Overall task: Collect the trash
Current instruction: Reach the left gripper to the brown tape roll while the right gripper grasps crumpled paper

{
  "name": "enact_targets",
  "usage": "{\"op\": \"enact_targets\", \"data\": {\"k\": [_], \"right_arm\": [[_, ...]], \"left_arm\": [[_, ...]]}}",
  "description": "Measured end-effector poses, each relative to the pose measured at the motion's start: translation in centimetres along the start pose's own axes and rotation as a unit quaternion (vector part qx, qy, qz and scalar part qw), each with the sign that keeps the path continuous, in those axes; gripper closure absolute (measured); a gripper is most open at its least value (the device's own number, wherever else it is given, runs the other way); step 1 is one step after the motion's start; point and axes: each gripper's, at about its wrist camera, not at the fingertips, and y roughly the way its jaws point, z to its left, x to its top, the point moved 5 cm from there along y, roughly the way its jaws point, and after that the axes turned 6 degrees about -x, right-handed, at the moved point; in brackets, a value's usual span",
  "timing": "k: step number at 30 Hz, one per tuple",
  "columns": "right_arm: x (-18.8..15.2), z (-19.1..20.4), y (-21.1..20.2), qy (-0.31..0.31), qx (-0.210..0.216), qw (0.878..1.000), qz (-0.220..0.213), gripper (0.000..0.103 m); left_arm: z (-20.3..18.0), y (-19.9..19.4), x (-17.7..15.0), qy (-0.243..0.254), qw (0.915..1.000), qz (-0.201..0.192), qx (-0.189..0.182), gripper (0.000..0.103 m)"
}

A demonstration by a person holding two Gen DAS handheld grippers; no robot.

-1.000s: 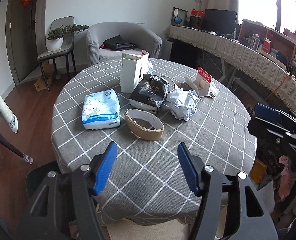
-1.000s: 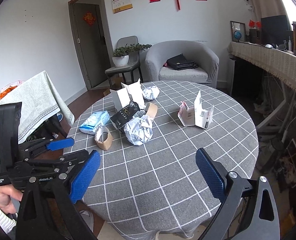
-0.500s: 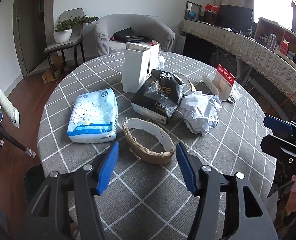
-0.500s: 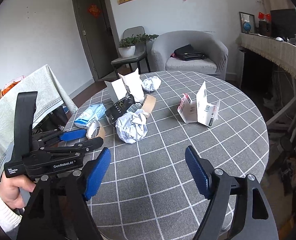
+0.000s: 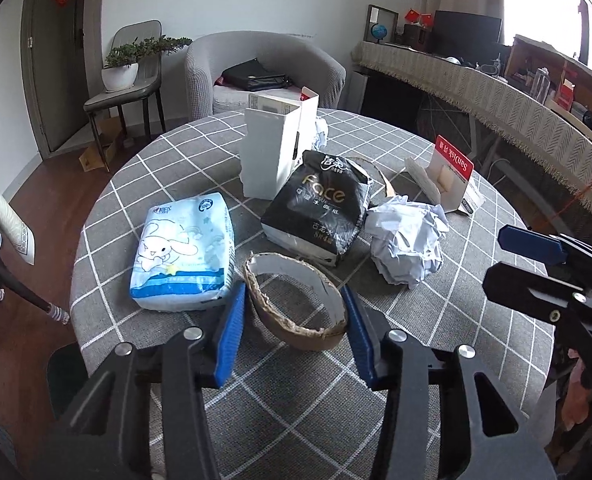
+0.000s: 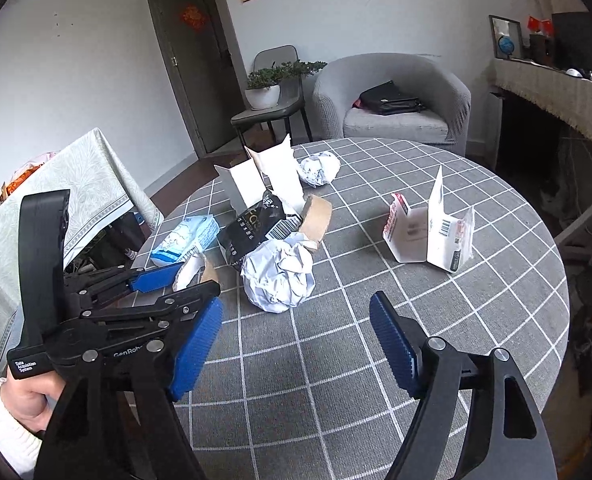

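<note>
Left claw (image 5: pixel 292 316) now astride cardboard ring (image 5: pixel 294 300), closer than before, jaws closing (no firm pinch yet). Right claw (image 6: pixel 296 344) open, empty, nearer paper ball (image 6: pixel 278 276). First pickups imminent.

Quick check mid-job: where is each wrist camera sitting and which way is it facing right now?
Left wrist: on the left gripper, looking down across the table; its blue fingers, closing, flank the cardboard ring; pads not yet pressing.
Right wrist: on the right gripper, open, facing the crumpled paper ball; a hand holding the left gripper shows.
Shared: ring, paper ball, black tissue pack.
</note>
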Motion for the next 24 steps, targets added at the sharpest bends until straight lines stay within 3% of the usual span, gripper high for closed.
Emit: {"op": "enact_targets", "data": {"k": [9, 19, 24], "right_arm": [[1.0, 0.4, 1.7, 0.024, 0.0, 1.0, 0.008, 0.026], [1.6, 2.0, 4.8, 0.03, -0.025, 0.998, 0.054, 0.026], [1.5, 2.0, 6.4, 0.039, -0.042, 0.995, 0.083, 0.049]], "left_arm": [[0.2, -2.6, 0.7, 0.012, 0.9984, -0.029, -0.048, 0.056], [3.5, -4.3, 0.9, -0.01, 0.9981, -0.037, -0.049, 0.056], [5.6, -5.3, 0.9, -0.024, 0.998, -0.042, -0.041, 0.056]]}}
